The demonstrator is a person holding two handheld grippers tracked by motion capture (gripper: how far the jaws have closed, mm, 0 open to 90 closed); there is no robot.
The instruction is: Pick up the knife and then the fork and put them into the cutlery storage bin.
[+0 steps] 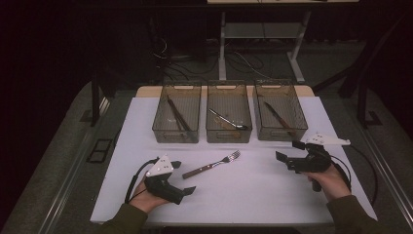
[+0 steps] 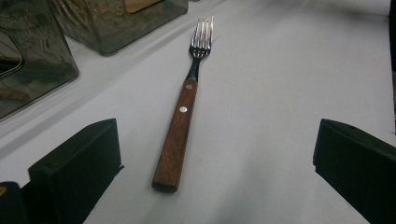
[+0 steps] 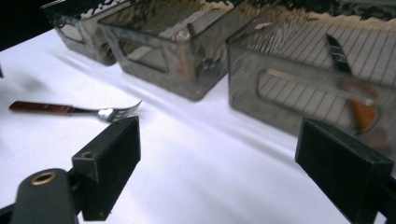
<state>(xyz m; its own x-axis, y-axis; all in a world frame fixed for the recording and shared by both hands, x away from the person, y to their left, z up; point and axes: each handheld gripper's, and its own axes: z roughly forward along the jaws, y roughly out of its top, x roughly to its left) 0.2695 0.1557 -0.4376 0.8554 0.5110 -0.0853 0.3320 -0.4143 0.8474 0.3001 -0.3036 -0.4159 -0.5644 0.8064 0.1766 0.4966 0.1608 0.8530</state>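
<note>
A fork (image 1: 212,165) with a brown wooden handle lies on the white table cover, tines pointing toward the far right. My left gripper (image 1: 183,177) rests just left of the handle end, open and holding nothing. In the left gripper view the fork (image 2: 180,121) lies lengthwise ahead of the left gripper (image 2: 218,137), its handle end level with the fingertips. My right gripper (image 1: 289,151) hovers open and empty at the right, in front of the right bin. In the right gripper view, the right gripper (image 3: 219,135) sees the fork (image 3: 79,110) far off to its left.
Three smoky clear bins stand in a row at the back: the left bin (image 1: 175,134) holds dark long utensils, the middle bin (image 1: 229,135) a spoon, the right bin (image 1: 282,132) a knife (image 1: 278,117). The white cover (image 1: 243,195) ends at the table's edges; dark floor and table legs lie beyond.
</note>
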